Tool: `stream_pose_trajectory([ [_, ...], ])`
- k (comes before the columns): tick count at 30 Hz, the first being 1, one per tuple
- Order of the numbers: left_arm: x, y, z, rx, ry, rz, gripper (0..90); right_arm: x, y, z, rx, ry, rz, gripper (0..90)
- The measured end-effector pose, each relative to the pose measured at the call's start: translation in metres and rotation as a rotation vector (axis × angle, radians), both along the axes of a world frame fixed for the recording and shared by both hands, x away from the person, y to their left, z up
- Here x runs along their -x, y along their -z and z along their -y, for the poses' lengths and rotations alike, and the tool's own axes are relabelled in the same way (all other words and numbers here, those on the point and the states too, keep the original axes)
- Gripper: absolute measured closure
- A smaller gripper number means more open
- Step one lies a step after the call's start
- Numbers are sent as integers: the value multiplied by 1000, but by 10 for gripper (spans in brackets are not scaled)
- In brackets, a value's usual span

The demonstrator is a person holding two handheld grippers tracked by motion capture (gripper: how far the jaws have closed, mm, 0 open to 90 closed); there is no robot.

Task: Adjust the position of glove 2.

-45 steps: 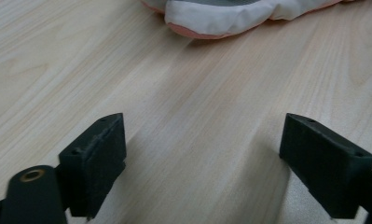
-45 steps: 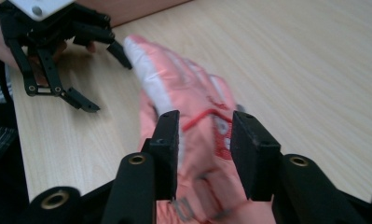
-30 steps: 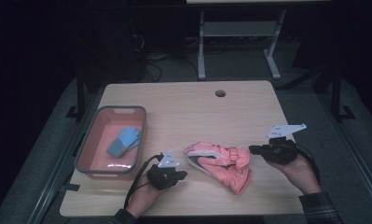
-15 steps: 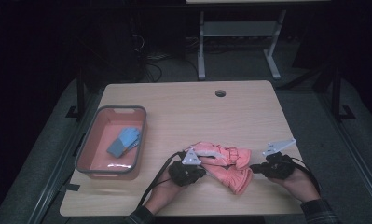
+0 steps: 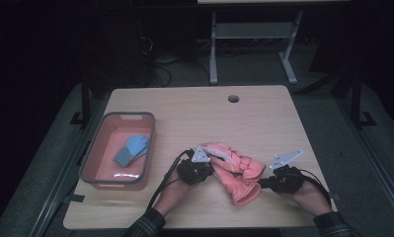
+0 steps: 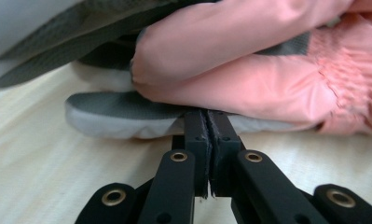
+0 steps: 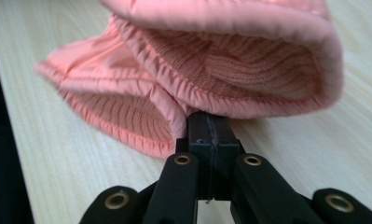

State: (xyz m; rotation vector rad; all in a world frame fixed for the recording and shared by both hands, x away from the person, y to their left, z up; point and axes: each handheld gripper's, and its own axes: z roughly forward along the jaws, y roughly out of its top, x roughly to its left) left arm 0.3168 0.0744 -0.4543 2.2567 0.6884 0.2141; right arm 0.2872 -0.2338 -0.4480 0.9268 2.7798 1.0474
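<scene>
Pair of pink gloves (image 5: 236,170) lies near the front edge of the table (image 5: 263,113), between the two hands, stacked/overlapping, cuffs toward the person's right, finger ends toward the left.

Left gripper (image 5: 198,169) sits at the finger end of the pile. In the left gripper view its jaws are pressed together, tips right up against the grey-and-white palm side of a glove (image 6: 127,114), just under the pink shell. Can't tell if any fabric is caught between the tips; looks like touching, not pinching. Prob. there to pin or nudge that end so the pile doesn't slide.

Right gripper (image 5: 278,181) is at the cuff end. In the right gripper view its jaws are likewise squeezed shut, tips butting the edge where the two open cuffs (image 7: 230,65) meet; ribbed knit lining shows inside both. No clear bite on cloth here either. Judging by the approach from both ends, the work is sorting or moving the gloves, likely toward the bin (image 5: 93,163) at the left, which already has a blue glove (image 5: 130,149) inside.

Room: gloves are close to the front edge, so pulling toward the person risks dragging them off. Plenty of bare table behind and to the right; a cable hole (image 5: 233,98) is far back, well apart. Path left to the bin is free, w/ only the bin's near wall to lift over. Left gripper's cable trails off the front edge, could snag on a sweep left.
</scene>
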Motion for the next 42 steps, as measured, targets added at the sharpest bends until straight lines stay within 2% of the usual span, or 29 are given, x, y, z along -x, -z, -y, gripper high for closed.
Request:
stream_pose_trajectory([
  [9, -14, -2, -9, -16, -32, 22, 875, 8, 2, -23, -10, -45, 3, 900],
  [13, -20, -7, -15, -8, -44, 30, 874, 14, 2, -34, -17, -66, 6, 900],
  [17, -21, -9, -19, -3, -50, 29, 859, 21, 0, -42, -24, -88, 11, 899],
  [18, -20, -10, -20, -5, -50, 30, 850, 22, 0, -40, -22, -92, 21, 898],
  [21, -12, -15, -25, 0, -40, 19, 828, 23, -3, -34, -37, -71, 15, 877],
  [24, -1, -22, -29, 5, -5, 4, 769, 23, -4, -19, -47, -28, 3, 838],
  [25, 7, -27, -29, 11, 27, 3, 731, 22, -4, -9, -51, 2, -2, 830],
  [26, 7, -27, -29, 11, 27, 3, 715, 20, -4, -4, -56, 16, -2, 825],
  [27, 14, -33, -26, 34, 60, 7, 697, 19, -4, 0, -64, 27, 0, 816],
  [28, 14, -33, -26, 34, 60, 7, 680, 19, -4, 0, -64, 27, 0, 816],
  [30, 19, -39, -20, 49, 96, 11, 645, 14, -5, 9, -89, 49, 1, 785],
  [32, 26, -44, -10, 46, 152, 22, 616, 11, -6, 12, -101, 49, 8, 774],
  [37, 32, -46, 5, 40, 202, 29, 575, 7, -6, 13, -107, 51, 2, 761],
  [40, 33, -45, 18, 38, 218, 27, 565, 3, -3, 12, -108, 42, -10, 745],
  [42, 33, -45, 20, 38, 221, 26, 565, 2, -2, 11, -110, 39, -14, 731],
])
